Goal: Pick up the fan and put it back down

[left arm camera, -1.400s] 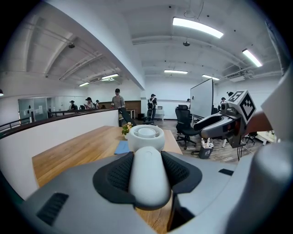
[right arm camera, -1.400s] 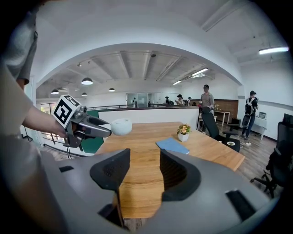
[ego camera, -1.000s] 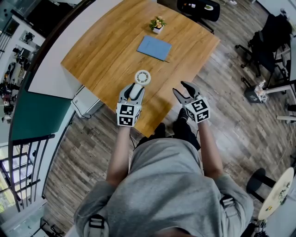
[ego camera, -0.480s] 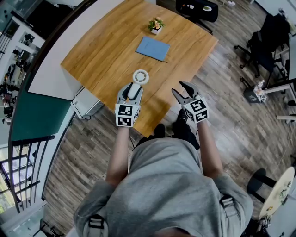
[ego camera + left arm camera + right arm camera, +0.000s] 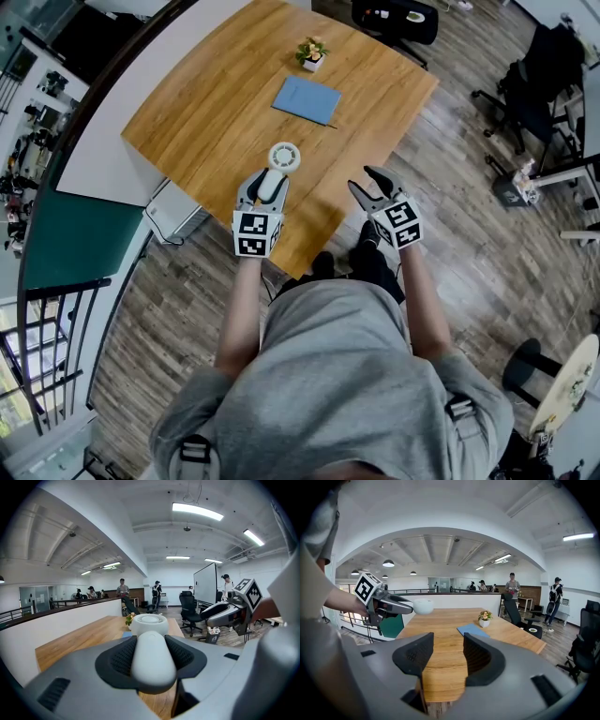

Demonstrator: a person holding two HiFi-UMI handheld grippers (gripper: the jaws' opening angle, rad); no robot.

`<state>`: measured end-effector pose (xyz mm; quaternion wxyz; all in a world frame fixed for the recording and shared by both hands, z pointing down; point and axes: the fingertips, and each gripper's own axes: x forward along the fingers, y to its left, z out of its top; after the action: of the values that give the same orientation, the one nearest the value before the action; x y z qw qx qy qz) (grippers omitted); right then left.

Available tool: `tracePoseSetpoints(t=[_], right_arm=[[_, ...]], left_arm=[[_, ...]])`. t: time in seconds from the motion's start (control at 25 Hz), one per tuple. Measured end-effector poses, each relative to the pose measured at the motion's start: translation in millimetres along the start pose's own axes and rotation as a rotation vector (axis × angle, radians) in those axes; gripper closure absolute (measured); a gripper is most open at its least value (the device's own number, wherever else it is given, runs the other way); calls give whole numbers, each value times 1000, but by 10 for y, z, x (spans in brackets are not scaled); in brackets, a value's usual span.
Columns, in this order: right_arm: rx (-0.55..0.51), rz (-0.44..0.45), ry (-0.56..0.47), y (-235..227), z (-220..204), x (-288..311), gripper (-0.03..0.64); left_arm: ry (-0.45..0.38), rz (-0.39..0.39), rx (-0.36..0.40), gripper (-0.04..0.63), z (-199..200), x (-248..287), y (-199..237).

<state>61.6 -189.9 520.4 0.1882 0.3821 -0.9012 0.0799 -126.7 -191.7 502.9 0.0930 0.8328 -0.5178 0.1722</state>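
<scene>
The white hand-held fan has a round head and a smooth handle. My left gripper is shut on that handle, whose sides the black pads press. In the right gripper view the fan head hangs in the air above the near left part of the wooden table, sticking out of the left gripper. My right gripper stands open beyond the table's near edge, to the right of the fan, with nothing between its pads.
A blue notebook lies mid-table and a small potted plant stands behind it. Black office chairs stand past the far edge and at the right. A low white wall borders the table's left side.
</scene>
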Motion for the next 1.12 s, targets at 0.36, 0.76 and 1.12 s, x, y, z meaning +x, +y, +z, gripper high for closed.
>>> tracePoseSetpoints(t=[0.36, 0.76, 1.12], right_arm=[[-4, -7, 5, -20, -6, -20, 414], [-5, -15, 8, -60, -16, -30, 416], [0, -19, 10, -79, -55, -72, 417]], left_arm=[[1, -9, -2, 396, -6, 19, -26], [-4, -10, 0, 396, 27, 43, -33], [0, -12, 7, 396, 21, 39, -83]])
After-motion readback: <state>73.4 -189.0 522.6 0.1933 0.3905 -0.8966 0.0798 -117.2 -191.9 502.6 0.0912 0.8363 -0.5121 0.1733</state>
